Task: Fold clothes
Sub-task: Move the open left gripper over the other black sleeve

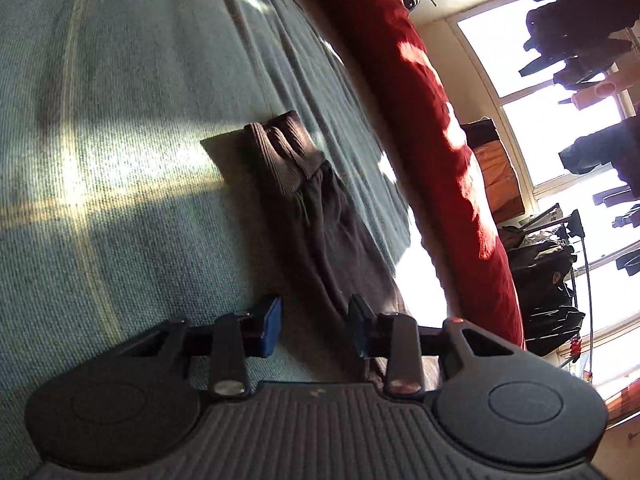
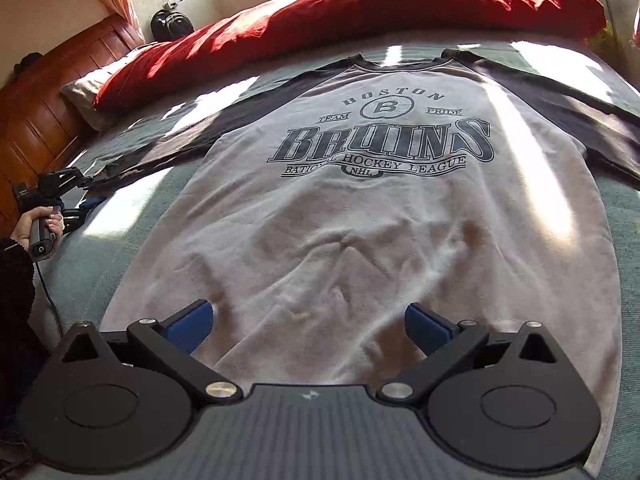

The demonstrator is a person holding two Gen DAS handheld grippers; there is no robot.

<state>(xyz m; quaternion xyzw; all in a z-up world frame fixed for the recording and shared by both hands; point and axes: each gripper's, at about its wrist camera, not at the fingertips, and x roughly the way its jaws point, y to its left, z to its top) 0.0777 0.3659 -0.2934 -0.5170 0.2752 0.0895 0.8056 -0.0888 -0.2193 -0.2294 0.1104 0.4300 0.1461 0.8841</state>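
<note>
A grey long-sleeved shirt (image 2: 360,216) with dark sleeves and a "Boston Bruins" print lies flat, front up, on the bed. My right gripper (image 2: 308,324) hovers open over its lower hem, with nothing between the pads. The shirt's left sleeve (image 2: 168,148) stretches out toward my left gripper (image 2: 86,200), which a hand (image 2: 28,224) holds at the sleeve's end. In the left wrist view the dark sleeve (image 1: 320,220) with its ribbed cuff (image 1: 280,148) runs between the blue pads of the left gripper (image 1: 315,326). The pads stand apart and the left one is clear of the cloth.
The teal bed cover (image 1: 120,120) lies under everything. A red duvet (image 2: 360,4) is bunched along the far side, with a pillow (image 2: 80,96) and wooden headboard (image 2: 40,120) at the left. A dark bag (image 2: 170,24) sits beyond. Bright windows (image 1: 560,120) with hanging clothes stand by the bed.
</note>
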